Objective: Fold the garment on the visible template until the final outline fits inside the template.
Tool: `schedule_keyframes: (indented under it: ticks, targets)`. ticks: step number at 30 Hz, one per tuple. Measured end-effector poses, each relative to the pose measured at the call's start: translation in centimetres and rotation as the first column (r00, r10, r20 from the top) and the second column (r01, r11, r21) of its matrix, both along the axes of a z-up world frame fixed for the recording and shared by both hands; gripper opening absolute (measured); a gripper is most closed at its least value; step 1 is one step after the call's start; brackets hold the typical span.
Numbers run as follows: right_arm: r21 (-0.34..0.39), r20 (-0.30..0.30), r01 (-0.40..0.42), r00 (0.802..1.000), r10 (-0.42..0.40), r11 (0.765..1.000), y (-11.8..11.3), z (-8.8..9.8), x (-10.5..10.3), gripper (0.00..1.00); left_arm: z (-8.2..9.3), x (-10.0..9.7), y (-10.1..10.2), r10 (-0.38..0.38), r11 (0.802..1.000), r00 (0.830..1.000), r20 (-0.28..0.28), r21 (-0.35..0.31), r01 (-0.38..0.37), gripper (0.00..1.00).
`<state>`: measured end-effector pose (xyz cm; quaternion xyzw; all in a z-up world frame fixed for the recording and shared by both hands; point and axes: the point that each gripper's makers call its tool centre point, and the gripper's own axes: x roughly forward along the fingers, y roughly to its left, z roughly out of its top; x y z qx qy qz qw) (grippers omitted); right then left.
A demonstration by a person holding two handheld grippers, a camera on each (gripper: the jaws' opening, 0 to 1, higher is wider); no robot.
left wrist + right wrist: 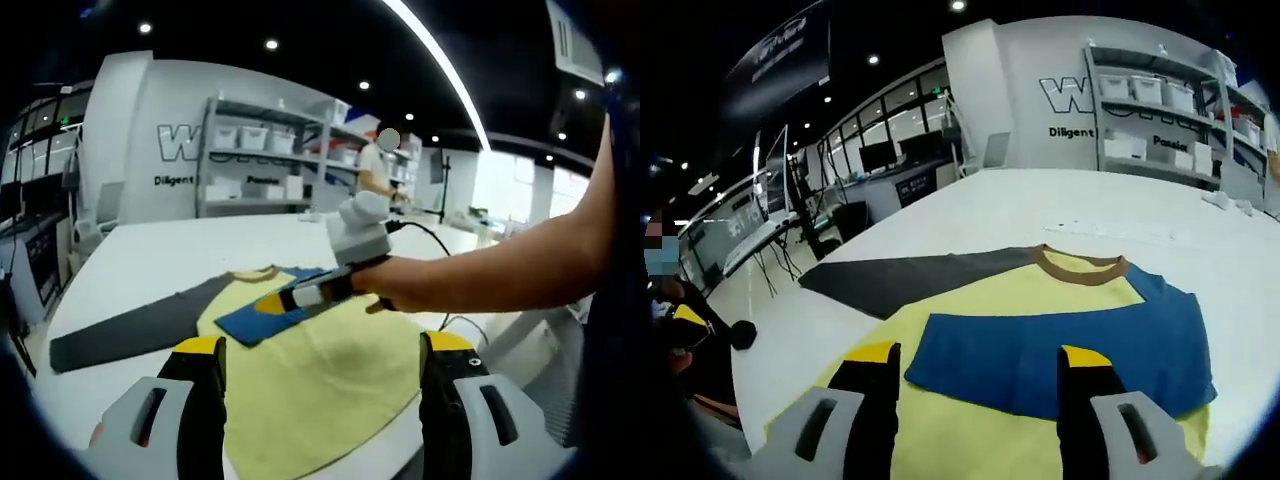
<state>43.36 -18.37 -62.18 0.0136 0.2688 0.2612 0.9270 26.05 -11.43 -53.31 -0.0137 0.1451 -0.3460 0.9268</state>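
Observation:
A yellow T-shirt (1020, 290) lies flat on the white table (1110, 205), brown collar (1080, 265) at the far end. Its blue sleeve (1060, 350) is folded across the chest, and its dark grey sleeve (910, 280) stretches out to the left. My right gripper (980, 355) hovers open just over the blue sleeve's near edge. In the left gripper view, that right gripper (285, 298) comes in from the right in a person's hand, its tip above the blue sleeve (250, 320). My left gripper (324, 345) stands open above the yellow body (330, 385), holding nothing. The grey sleeve (130, 330) lies to its left.
A person's bare forearm (500, 270) crosses the right of the left gripper view, with a black cable (440, 238) behind it. Shelves with white bins (260, 150) and a standing person (378, 170) are behind the table. Desks with monitors (880, 160) stand off the table's left.

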Motion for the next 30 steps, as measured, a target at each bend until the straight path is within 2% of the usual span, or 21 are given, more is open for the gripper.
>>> schedule_keyframes:
  ticks: [7,13,30]
  targets:
    - [0.014,0.02,0.02,1.0,-0.02,1.0,-1.5,1.0,-0.9,0.63,-0.2,-0.1,-0.2,-0.012,1.0,1.0,-0.003,0.012,0.012,0.74]
    - [0.035,0.052,0.03,0.998,-0.031,0.999,-2.9,2.6,-2.1,0.64,-0.1,-0.2,-0.3,-0.016,1.0,1.0,-0.001,0.015,0.016,0.74]
    - [0.09,0.102,0.087,0.99,-0.096,0.992,-7.2,6.0,-7.0,0.63,-0.2,-0.2,-0.3,-0.021,1.0,1.0,0.002,0.021,0.021,0.74]
